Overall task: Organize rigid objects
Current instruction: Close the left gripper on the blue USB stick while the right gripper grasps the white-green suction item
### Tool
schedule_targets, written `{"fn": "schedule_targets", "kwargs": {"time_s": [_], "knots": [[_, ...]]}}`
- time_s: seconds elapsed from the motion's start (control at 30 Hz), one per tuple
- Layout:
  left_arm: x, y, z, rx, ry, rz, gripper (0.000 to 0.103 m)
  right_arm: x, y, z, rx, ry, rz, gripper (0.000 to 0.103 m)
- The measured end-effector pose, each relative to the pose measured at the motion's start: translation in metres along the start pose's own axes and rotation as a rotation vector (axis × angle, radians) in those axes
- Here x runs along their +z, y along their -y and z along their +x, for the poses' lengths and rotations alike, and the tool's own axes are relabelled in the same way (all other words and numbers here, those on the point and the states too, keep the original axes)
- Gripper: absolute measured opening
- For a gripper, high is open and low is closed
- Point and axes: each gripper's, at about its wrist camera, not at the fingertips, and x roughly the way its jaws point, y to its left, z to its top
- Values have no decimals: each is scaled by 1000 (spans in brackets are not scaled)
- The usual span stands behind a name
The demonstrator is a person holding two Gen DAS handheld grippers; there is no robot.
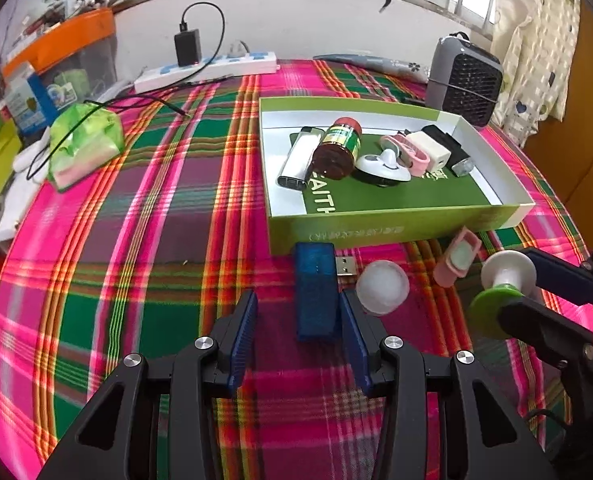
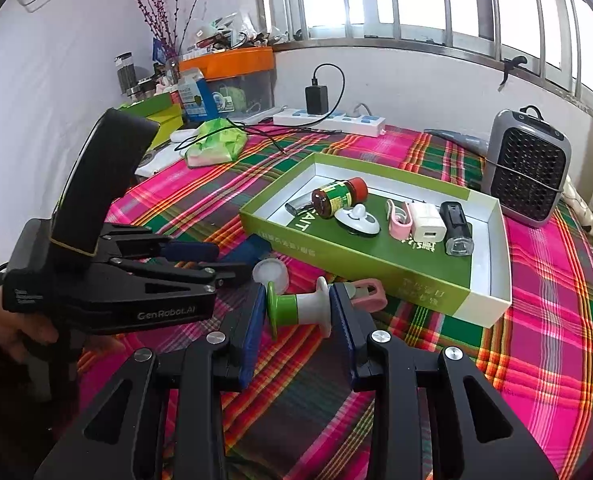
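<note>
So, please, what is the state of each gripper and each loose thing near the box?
Left gripper: open around blue USB stick.
Right gripper: shut on green-and-white spool.
Green cardboard box: open, partly filled.
Brown red-capped bottle: lying down.

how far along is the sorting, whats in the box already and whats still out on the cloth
Well along. Already in the green box: a silver lighter, brown bottle, white round gadget, pink clip, white charger and black device. In hand: the right gripper straddles the green-and-white spool; the left gripper is around the blue USB stick. Left: white cap, pink holder.
</note>
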Motion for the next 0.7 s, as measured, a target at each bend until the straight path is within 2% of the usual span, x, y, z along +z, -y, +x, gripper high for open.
{"fn": "schedule_targets", "kwargs": {"time_s": [0.17,0.57,0.7], "knots": [[2,2,3,36,10,30,41,0,-1,1,3,-2,-6,34],[3,-1,3,18,20,25,40,-1,-2,3,-1,-10,-6,34],[2,-4,2,25,24,9,31,-1,-2,4,-5,-16,-4,34]]}}
